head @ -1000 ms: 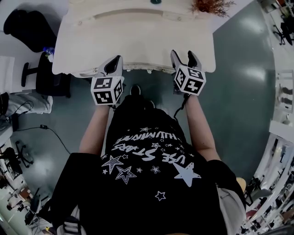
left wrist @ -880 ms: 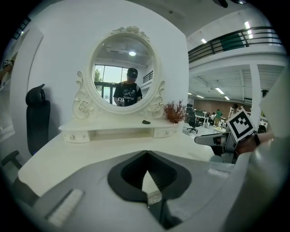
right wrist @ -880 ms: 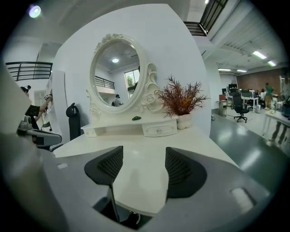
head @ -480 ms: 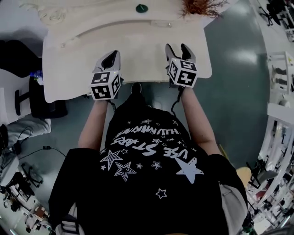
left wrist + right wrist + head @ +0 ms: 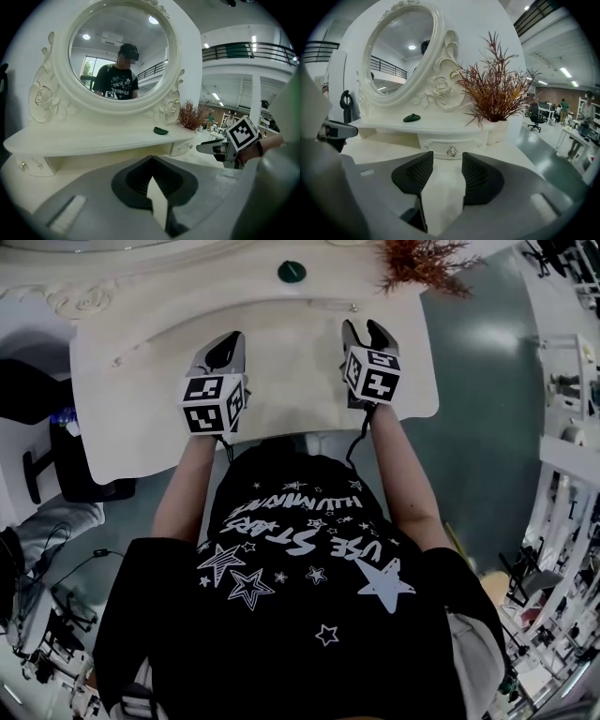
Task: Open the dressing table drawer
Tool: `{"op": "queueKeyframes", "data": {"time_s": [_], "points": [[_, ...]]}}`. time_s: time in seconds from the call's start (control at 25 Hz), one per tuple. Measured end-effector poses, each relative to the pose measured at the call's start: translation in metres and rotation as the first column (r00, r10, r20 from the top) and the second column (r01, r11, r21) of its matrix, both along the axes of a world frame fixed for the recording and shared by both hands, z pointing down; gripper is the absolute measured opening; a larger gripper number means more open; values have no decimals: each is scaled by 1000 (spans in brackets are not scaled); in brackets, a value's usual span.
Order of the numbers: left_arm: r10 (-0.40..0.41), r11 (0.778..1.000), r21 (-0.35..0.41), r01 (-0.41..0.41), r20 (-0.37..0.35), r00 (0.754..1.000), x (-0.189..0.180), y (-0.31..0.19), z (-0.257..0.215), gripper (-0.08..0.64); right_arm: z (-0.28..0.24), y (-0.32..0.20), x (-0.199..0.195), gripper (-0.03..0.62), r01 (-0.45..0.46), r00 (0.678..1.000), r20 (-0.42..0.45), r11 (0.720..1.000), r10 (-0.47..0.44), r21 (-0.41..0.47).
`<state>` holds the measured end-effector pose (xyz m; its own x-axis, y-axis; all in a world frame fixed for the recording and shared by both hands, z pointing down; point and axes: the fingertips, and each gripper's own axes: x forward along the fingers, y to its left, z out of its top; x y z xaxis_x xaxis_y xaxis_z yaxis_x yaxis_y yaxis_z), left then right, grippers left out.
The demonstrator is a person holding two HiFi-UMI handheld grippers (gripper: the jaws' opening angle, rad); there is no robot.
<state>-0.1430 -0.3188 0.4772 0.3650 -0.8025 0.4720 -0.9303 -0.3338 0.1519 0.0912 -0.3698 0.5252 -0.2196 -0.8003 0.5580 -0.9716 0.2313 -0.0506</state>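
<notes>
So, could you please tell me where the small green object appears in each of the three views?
Head view: the green object is at top centre, left of the plant.
Left gripper view: green object just right of centre, left of the plant.
Right gripper view: green object left of centre, left of the plant.
Shared landmark: the plant.

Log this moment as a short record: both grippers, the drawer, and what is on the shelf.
left gripper: shut, empty, over the tabletop
right gripper: open, empty, aimed at the knob, not touching it
drawer: closed, under the shelf
on shelf: green object
plant: right of the drawer
mirror: behind the shelf
</notes>
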Motion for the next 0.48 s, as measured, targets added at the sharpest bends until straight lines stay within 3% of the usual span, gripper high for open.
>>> {"op": "queueKeyframes", "data": {"time_s": [0.48], "points": [[45, 998, -50, -46, -13, 999, 3, -25, 19, 0, 28, -31, 1, 181, -11, 996, -92, 999, 6, -51]]}}
